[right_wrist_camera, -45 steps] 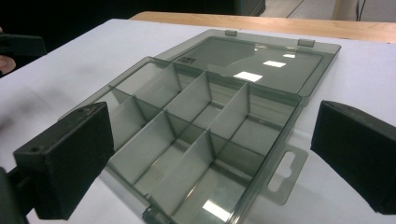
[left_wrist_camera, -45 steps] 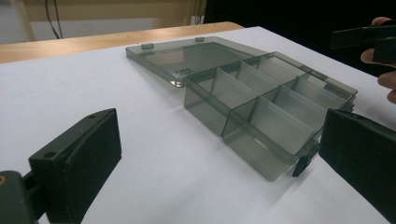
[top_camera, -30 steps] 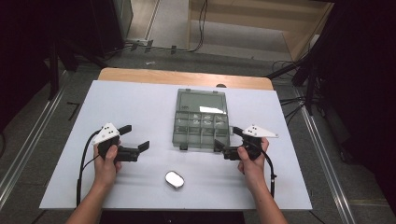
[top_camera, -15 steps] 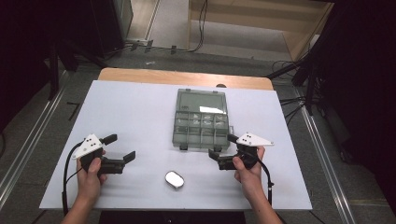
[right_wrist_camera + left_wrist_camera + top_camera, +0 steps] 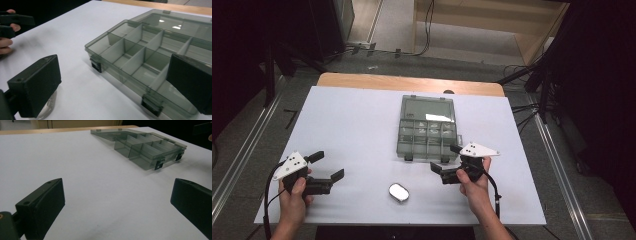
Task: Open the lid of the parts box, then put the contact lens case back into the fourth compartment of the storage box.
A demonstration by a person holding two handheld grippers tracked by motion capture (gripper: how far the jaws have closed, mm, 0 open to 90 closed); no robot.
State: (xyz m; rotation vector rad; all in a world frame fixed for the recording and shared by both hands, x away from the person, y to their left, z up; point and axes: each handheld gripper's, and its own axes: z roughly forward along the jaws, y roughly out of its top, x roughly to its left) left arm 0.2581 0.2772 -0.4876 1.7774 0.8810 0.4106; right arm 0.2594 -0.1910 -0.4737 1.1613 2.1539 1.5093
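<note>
Left tongs (image 5: 328, 166) at about 8 o'clock on the white bench (image 5: 357, 125), held by the left hand (image 5: 294, 192), jaws spread wide and gripping nothing; bare bench surface between them in the left gripper view. Pointing toward 3 o'clock, well apart from the box.

Right tongs (image 5: 446, 161) at about 4 o'clock, held by the right hand (image 5: 473, 182), jaws also wide open and empty. Pointing toward 9 o'clock, just beside the near edge of the organizer box (image 5: 428, 131), close to its near right corner; contact with the box not possible to judge from the high view. In the right gripper view, one jaw in front of the box's near right part, the other over the bench near the small oval object.

Smoky transparent organizer box lying flat around the middle of the bench, slightly toward 1 o'clock, lid opened back toward 12 o'clock. Divided compartments (image 5: 140, 53) look empty. Two dark latches (image 5: 96, 65) on the near wall.

Small oval object (image 5: 398, 192) with a pale shiny top at about 6 o'clock, between the two tongs, apart from both and from the box. Exact kind not clear.
</note>
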